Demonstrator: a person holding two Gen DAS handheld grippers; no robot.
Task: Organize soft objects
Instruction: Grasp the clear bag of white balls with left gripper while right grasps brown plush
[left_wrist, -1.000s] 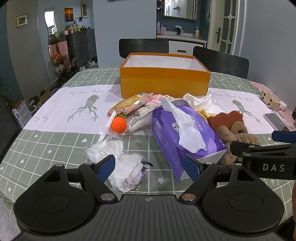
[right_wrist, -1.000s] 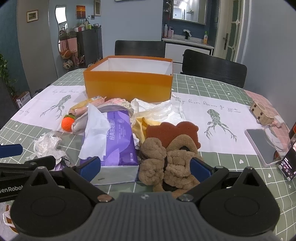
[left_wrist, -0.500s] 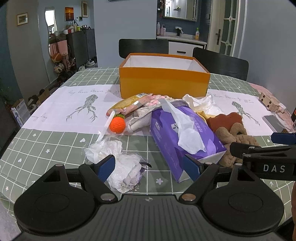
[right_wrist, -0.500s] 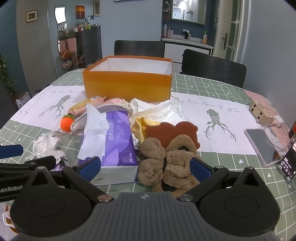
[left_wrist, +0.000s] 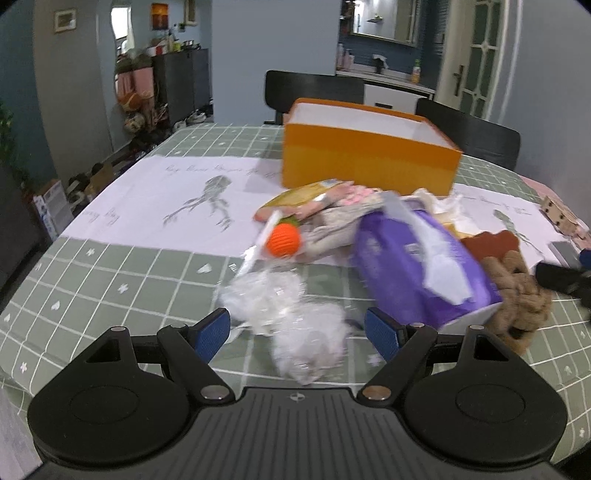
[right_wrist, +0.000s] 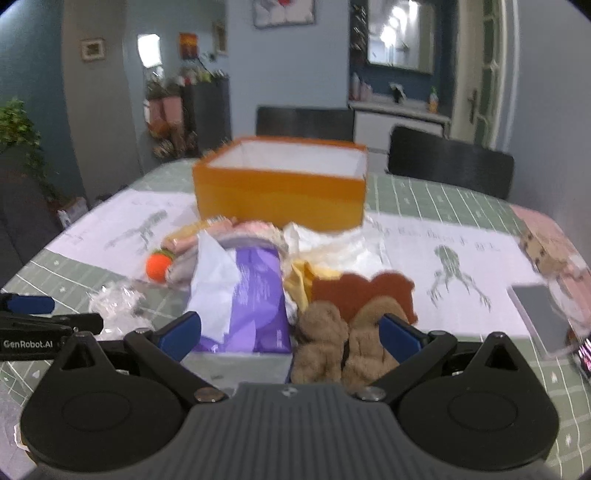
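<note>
— Two claws, both spread wide and empty. The left claw (left_wrist: 297, 334) hangs low over a crumpled clear plastic bag (left_wrist: 295, 325) on the tabletop (left_wrist: 110, 280), its blue pads on either side of the bag; whether they touch it I cannot tell.

— And the right one?

— The right claw (right_wrist: 290, 334) sits just in front of a purple tissue pack (right_wrist: 255, 295) and a tan plush toy (right_wrist: 343, 343), which lie side by side, touching. A white tissue sticks up from the pack's top. Behind the plush lies a rust-brown piece of cloth (right_wrist: 365, 291).

— Any writing you can read?

— "GenRobot.AI" in white letters on the side of the left claw, which shows at the left edge of the right wrist view. The purple pack carries pale printing, too blurred to read. The white runner (left_wrist: 166, 206) over the green checked cloth has a line of cursive script and a printed frog-like figure; the script is not legible.

— Where are the rest of the soft things?

— Heaped between the claws and an open orange box (left_wrist: 365, 162) at the far side: an orange knitted ball (left_wrist: 283, 240), a yellow packet (left_wrist: 306, 192), pinkish fabric and white crumpled plastic. The box's white inside shows nothing in it from here.
</note>
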